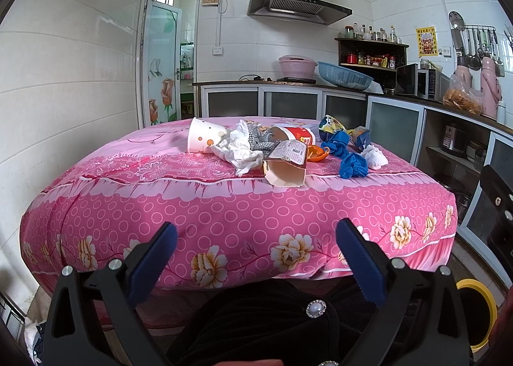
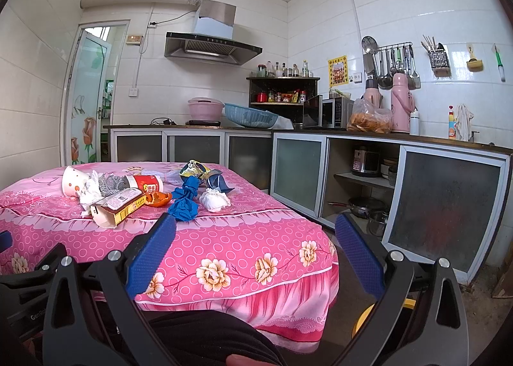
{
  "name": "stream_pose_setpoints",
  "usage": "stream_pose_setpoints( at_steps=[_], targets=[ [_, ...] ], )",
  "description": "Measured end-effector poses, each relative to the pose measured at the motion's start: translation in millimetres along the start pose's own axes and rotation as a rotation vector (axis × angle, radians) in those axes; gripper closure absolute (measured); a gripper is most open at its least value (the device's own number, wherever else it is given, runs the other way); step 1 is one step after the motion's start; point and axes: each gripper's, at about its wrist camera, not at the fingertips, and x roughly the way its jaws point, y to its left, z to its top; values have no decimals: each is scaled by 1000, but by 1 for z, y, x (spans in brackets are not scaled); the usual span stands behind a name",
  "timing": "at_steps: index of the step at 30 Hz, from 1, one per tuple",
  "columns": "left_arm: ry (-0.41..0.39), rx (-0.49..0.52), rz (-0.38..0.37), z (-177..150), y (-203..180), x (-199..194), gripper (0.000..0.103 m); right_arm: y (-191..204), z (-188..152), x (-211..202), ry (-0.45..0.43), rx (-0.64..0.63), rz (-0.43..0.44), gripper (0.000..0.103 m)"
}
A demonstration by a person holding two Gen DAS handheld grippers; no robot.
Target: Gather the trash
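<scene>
A pile of trash lies on the pink flowered tablecloth (image 1: 224, 215) (image 2: 243, 237): a white dotted paper cup (image 1: 202, 139) (image 2: 73, 185), crumpled white tissue (image 1: 239, 149) (image 2: 90, 193), a red noodle cup (image 1: 296, 136) (image 2: 149, 186), an open carton (image 1: 283, 167) (image 2: 117, 209), orange peel (image 1: 315, 153) (image 2: 157, 198), blue gloves (image 1: 352, 165) (image 2: 183, 209), a tissue ball (image 1: 375, 156) (image 2: 214, 200) and a snack bag (image 1: 332, 125) (image 2: 194, 170). My left gripper (image 1: 256, 253) and right gripper (image 2: 256, 253) are open and empty, held below the table's near edge.
A yellow-rimmed bin (image 1: 477, 311) (image 2: 384, 314) stands on the floor to the right of the table. Kitchen counters with cabinets (image 2: 445, 202) run along the back and right walls. A tiled wall (image 1: 64, 109) is at the left. The person's dark clothing (image 1: 272, 327) is below the grippers.
</scene>
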Motion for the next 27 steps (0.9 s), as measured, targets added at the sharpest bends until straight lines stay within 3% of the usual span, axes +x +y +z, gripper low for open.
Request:
stream_pose_setpoints(
  at_steps=[27],
  targets=[
    [3, -1, 1, 3, 4, 2, 8, -1, -1, 2, 5, 3, -6, 8]
  ],
)
